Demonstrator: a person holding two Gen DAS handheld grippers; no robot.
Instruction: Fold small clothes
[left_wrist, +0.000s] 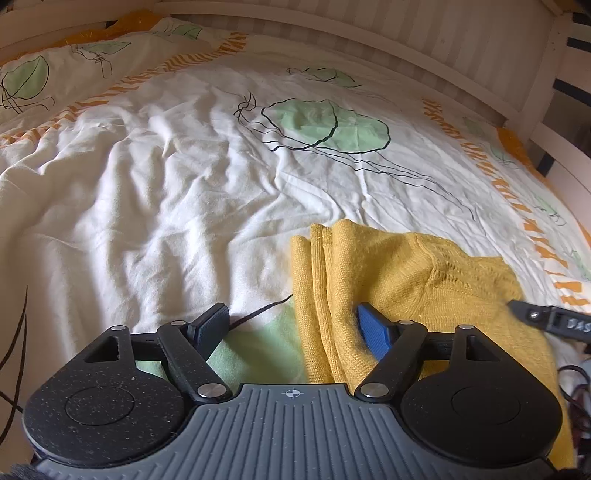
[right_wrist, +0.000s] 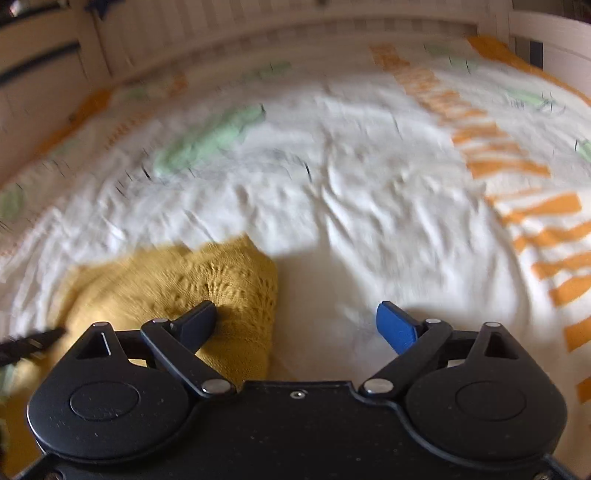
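Yellow knit: small sweater (left_wrist: 399, 266) bunched on duvet (left_wrist: 166, 192); left edge pleated
left gripper (left_wrist: 291, 325): jaws wide, straddling that edge; nothing pinched
right gripper (right_wrist: 295, 321): jaws wide over opposite edge; blurred
step: likely reaching to grasp; next needs both closing on fabric
beyond: white slatted bed frame (left_wrist: 406, 40)

I can read just one thing. My other claw (left_wrist: 554, 321) pokes in at the right edge of my left camera's view, and its black arm has the raised letters "DAS" on it. The rest of that word is cut off.
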